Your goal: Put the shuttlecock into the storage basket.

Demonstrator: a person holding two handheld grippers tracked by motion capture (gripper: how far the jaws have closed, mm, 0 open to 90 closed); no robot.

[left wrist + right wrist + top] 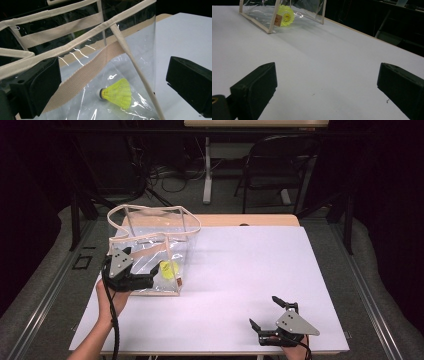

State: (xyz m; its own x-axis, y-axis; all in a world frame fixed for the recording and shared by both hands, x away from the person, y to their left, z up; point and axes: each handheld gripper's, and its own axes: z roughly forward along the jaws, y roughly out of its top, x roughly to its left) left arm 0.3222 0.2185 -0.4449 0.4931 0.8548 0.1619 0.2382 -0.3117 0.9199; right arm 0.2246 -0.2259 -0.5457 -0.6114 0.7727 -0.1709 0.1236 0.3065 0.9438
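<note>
Both sets of black fingers (37,87) sit spread wide over a white table (240,270), dark room behind. Left gripper (131,279) hugs the clear bag (150,250); yellow shuttlecock (117,93) lies inside, between its fingers. Right gripper (270,312) pinches nothing.

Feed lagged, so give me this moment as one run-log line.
left gripper: open, at clear bag | shuttlecock: yellow, inside bag, not held | right gripper: open, holding nothing, over table

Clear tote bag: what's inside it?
One yellow shuttlecock lies on its side on the floor of the clear tote bag. The left claw covers part of the bag's near side in the high view.
</note>
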